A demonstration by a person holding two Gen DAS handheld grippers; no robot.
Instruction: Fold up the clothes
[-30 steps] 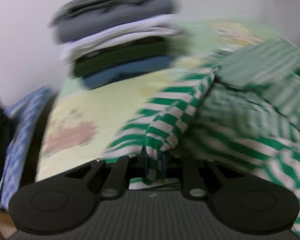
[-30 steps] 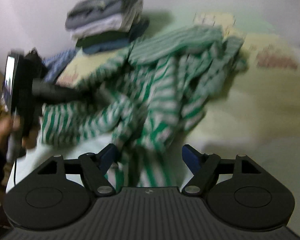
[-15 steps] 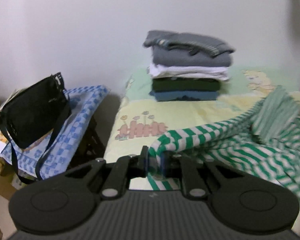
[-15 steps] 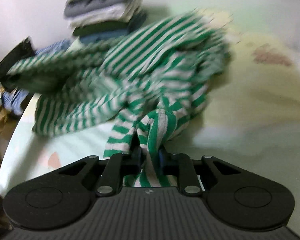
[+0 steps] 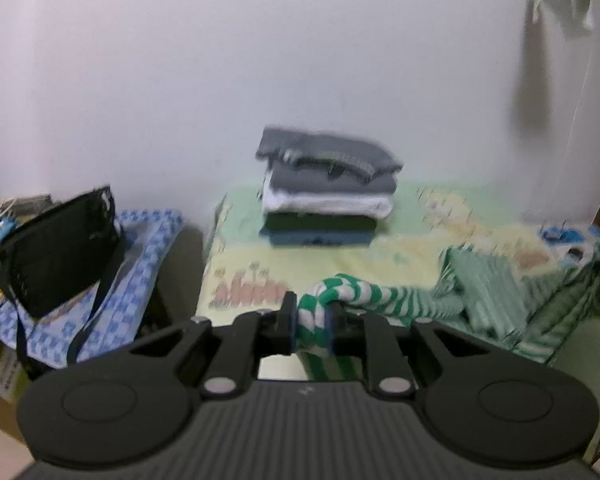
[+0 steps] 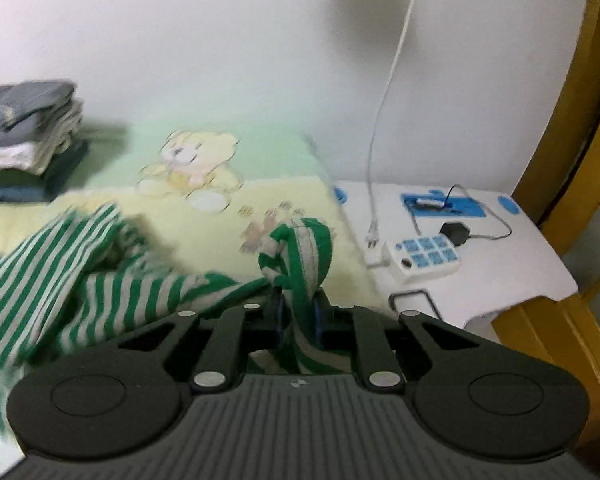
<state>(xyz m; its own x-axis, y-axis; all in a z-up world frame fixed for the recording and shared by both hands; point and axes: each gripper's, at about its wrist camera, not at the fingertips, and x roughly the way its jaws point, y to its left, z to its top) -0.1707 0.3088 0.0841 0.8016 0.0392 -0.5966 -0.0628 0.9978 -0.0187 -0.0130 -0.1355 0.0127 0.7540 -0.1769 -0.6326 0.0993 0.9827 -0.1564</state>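
Note:
A green-and-white striped garment (image 5: 364,294) lies crumpled on the pale yellow-green bed sheet (image 5: 380,256). My left gripper (image 5: 310,312) pinches a bunched end of it, and its jaws are opening slightly with the cloth still between the pads. From there the fabric trails off to the right. In the right wrist view the striped garment (image 6: 100,280) spreads to the left, and my right gripper (image 6: 298,304) is shut on a fold that loops up above the fingers. A stack of folded clothes (image 5: 324,192) sits by the wall.
A black bag (image 5: 56,248) rests on a blue checked cloth (image 5: 148,232) left of the bed. Right of the bed, a white table (image 6: 500,272) carries a power strip (image 6: 424,256) with cables. A wooden frame (image 6: 580,160) stands at the far right.
The right gripper went from open to shut on the striped garment. Both grippers have lifted with the cloth and tilted up toward the wall. The left one also swung left.

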